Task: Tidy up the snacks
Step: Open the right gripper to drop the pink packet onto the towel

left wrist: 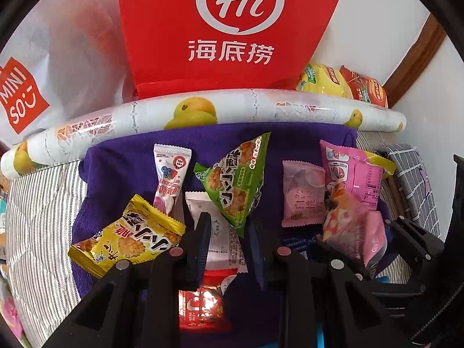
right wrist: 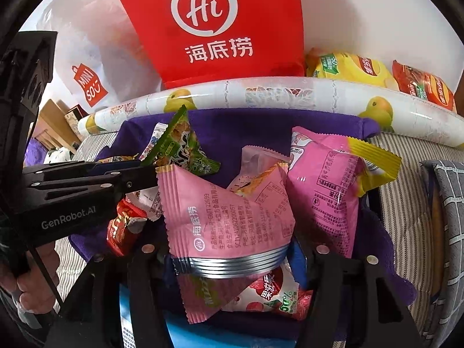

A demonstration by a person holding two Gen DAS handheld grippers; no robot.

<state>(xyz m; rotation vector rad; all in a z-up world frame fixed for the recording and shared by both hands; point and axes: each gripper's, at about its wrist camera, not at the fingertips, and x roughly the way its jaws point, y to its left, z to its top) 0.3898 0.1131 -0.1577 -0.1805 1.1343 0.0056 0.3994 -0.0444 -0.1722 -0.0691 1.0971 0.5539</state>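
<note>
just loose snack packets (left wrist: pixel 235 182) on purple cloth (left wrist: pixel 121 156)

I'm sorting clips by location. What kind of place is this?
Probably a home rather than a shop: snacks lie on a purple cloth over striped bedding, and shopping bags, a red Haidilao bag among them, lean on a plain white wall.

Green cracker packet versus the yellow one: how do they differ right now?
The green cracker packet stands tipped up on one corner at the left tongs. The yellow cracker packet lies on the purple cloth, off to the left of the tongs. Both show the same black lettering and cracker pictures.
</note>
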